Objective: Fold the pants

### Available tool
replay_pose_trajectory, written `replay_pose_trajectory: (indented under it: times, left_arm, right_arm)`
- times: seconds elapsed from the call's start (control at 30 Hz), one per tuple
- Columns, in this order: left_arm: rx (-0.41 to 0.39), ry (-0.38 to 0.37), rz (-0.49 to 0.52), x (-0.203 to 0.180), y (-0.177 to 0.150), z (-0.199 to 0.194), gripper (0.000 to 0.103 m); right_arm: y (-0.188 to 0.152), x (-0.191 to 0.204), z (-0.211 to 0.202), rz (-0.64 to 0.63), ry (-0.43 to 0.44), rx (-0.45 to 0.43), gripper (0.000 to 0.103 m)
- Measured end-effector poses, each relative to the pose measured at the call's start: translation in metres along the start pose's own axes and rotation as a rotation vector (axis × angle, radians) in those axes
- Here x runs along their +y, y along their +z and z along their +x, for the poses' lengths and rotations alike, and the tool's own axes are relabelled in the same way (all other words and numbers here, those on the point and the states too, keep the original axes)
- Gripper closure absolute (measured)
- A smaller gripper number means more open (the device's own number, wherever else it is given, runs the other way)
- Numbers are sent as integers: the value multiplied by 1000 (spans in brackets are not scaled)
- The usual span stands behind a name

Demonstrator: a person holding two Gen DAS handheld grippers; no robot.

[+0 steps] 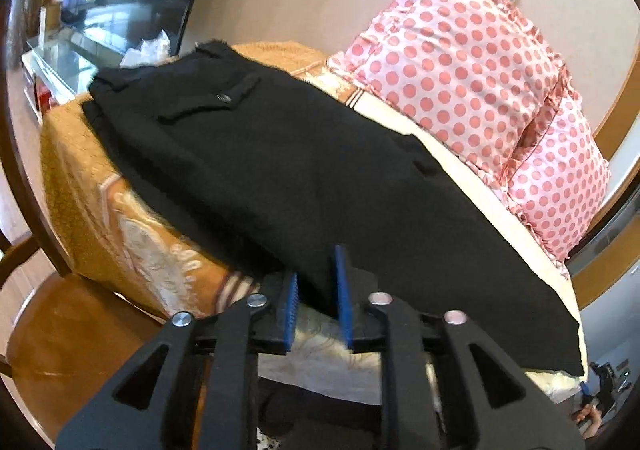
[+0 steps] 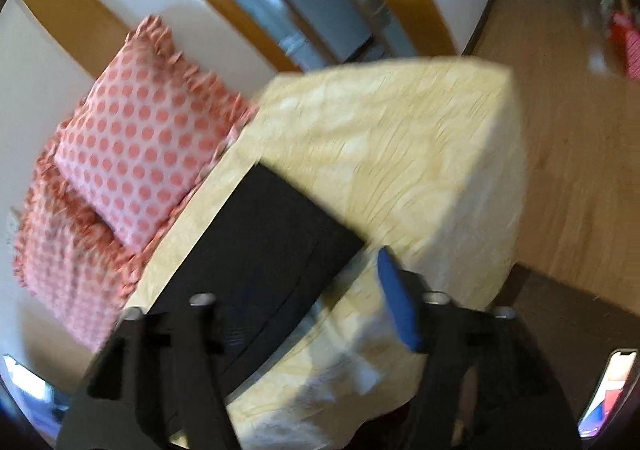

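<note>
Black pants [image 1: 304, 178] lie stretched along a bed with a yellow-orange cover [image 1: 120, 218], waistband and buttoned back pocket at the far left, leg ends at the near right. My left gripper [image 1: 318, 302] is open, its blue pads straddling the pants' near edge without clamping it. In the blurred right wrist view the leg ends [image 2: 264, 250] lie on the pale yellow cover [image 2: 400, 154]. My right gripper [image 2: 304, 314] is open wide over the leg ends; its left finger is hidden against the black cloth.
Two pink polka-dot pillows [image 1: 460, 62] lean against the wall at the head of the bed, also in the right wrist view [image 2: 140, 146]. A glass-topped table [image 1: 68, 58] stands beyond the bed. Wooden floor [image 2: 580, 130] lies right of the bed, with a phone [image 2: 608, 390] at the lower right.
</note>
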State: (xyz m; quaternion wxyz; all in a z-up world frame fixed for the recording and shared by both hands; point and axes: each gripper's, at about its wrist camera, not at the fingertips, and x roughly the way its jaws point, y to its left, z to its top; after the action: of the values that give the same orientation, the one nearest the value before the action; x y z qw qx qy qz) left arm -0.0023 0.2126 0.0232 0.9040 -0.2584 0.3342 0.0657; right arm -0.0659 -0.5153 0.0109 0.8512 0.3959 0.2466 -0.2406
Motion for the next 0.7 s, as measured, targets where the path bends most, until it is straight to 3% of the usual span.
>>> replay_pose_trajectory:
  times: [0.03, 0.07, 0.13, 0.23, 0.37, 0.4, 0.43, 0.47, 0.53, 0.6, 0.7]
  left_arm:
    - [-22, 16, 5, 1, 0, -6, 62]
    - [-72, 56, 5, 3, -1, -17, 36]
    - [-187, 108, -4, 6, 1, -37, 19]
    - [-294, 111, 16, 5, 11, -56, 15]
    - [-263, 71, 55, 0, 30, -32, 11]
    - [-240, 75, 64, 0, 33, -21, 11]
    - [-202, 91, 69, 2, 36, -6, 11]
    - [-155, 107, 59, 7, 37, 9, 11]
    - [-96, 110, 23, 19, 30, 26, 12]
    - [-118, 98, 53, 21, 22, 28, 12]
    - [-133, 108, 85, 19, 16, 28, 12]
  right_arm:
    - [1, -1, 2, 1, 6, 7, 49]
    - [2, -2, 6, -1, 9, 18, 52]
    - [1, 1, 14, -26, 0, 22, 61]
    - [-6, 11, 17, -79, -3, 12, 61]
    - [-19, 29, 22, -161, 0, 3, 63]
    - [-21, 31, 24, -172, 6, 8, 72]
    - [-23, 34, 28, -184, 20, 22, 92]
    - [-25, 34, 31, -184, 38, 38, 99]
    - [-26, 40, 29, -176, 34, 16, 99]
    - [-27, 58, 19, -188, 69, -17, 99]
    - [-35, 126, 0, -292, 207, -59, 99]
